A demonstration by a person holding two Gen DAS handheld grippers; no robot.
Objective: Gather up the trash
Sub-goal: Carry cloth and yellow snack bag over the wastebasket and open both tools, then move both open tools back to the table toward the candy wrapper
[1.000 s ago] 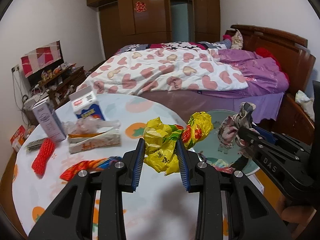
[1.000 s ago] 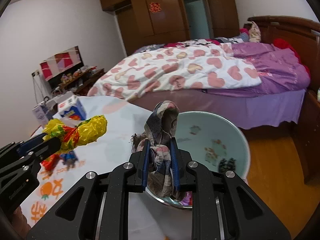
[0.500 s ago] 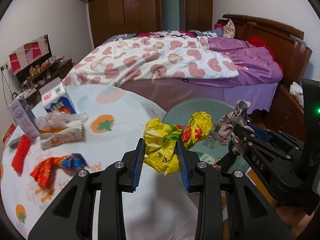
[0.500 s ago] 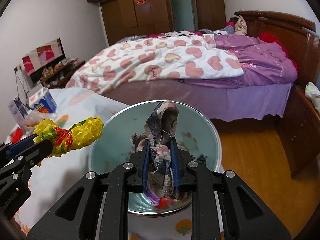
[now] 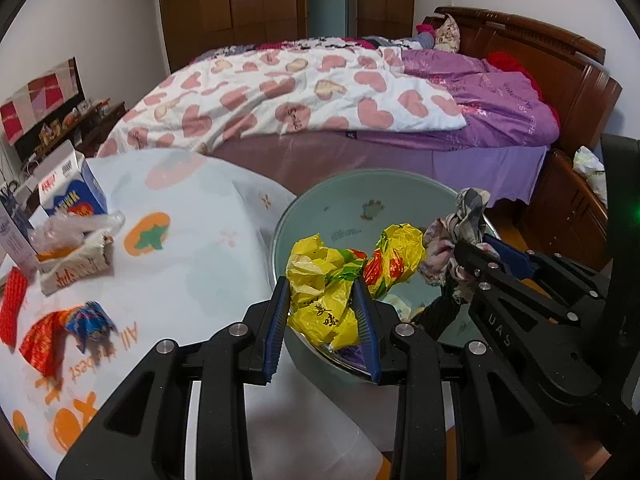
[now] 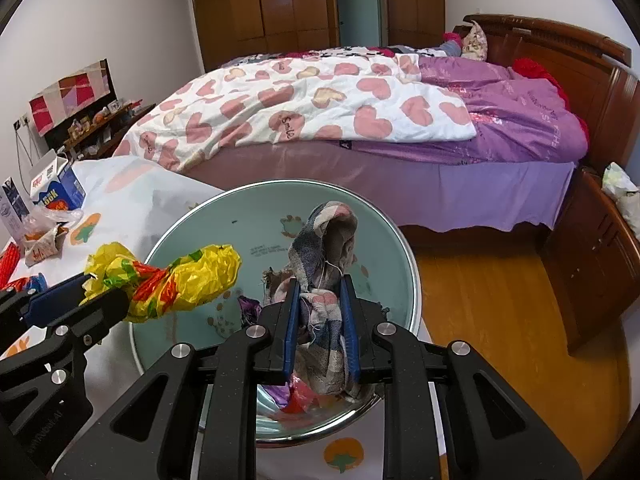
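My left gripper (image 5: 323, 320) is shut on a crumpled yellow wrapper (image 5: 320, 280) with red and green print, held over the pale green basin (image 5: 360, 192). From the right wrist view the same wrapper (image 6: 180, 280) hangs over the basin's left side (image 6: 224, 216). My right gripper (image 6: 320, 320) is shut on a checked cloth rag (image 6: 326, 248), above the basin's near part. In the left wrist view the rag (image 5: 460, 232) and right gripper (image 5: 486, 254) sit at the right. Scraps of trash (image 6: 296, 396) lie in the basin's bottom.
On the white tablecloth (image 5: 192, 264) with orange fruit prints lie a red-blue wrapper (image 5: 64, 328), a red mesh (image 5: 12, 304), a torn paper bag (image 5: 76, 264), a milk carton (image 5: 68, 184) and a box. Behind stands a bed (image 6: 360, 112); wooden floor (image 6: 500, 300) to the right.
Both grippers have moved forward and down, from beside the table to over the basin, each still holding its item. The basin now fills more of both views.
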